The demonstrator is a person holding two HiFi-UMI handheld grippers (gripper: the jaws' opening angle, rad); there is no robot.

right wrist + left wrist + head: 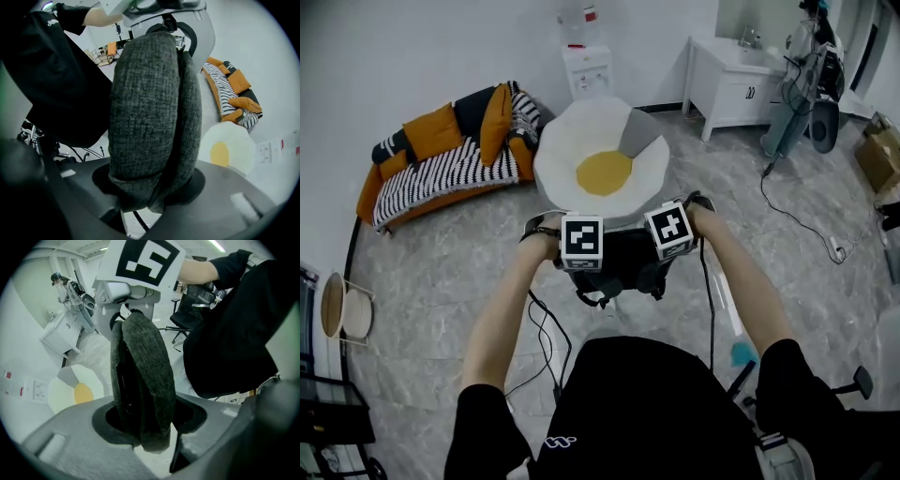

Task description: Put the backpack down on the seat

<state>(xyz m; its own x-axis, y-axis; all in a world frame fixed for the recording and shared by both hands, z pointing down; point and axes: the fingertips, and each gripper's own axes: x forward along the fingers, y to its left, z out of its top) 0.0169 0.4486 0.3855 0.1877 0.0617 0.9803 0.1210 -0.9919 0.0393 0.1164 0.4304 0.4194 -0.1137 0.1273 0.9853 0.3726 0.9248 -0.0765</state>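
Right now my left claw (146, 430) and right claw (140, 197) each clamp a grey strap (150, 117) of the backpack (619, 272), which hangs between them just short of the egg-shaped seat (581, 141). If either strap slips, the bag could swing and drop onto the floor (459, 253) instead.

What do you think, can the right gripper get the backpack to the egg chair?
Probably yes. The right gripper is clamped on a strap of the backpack, and the egg chair stands just ahead, with no obstacle showing between them.
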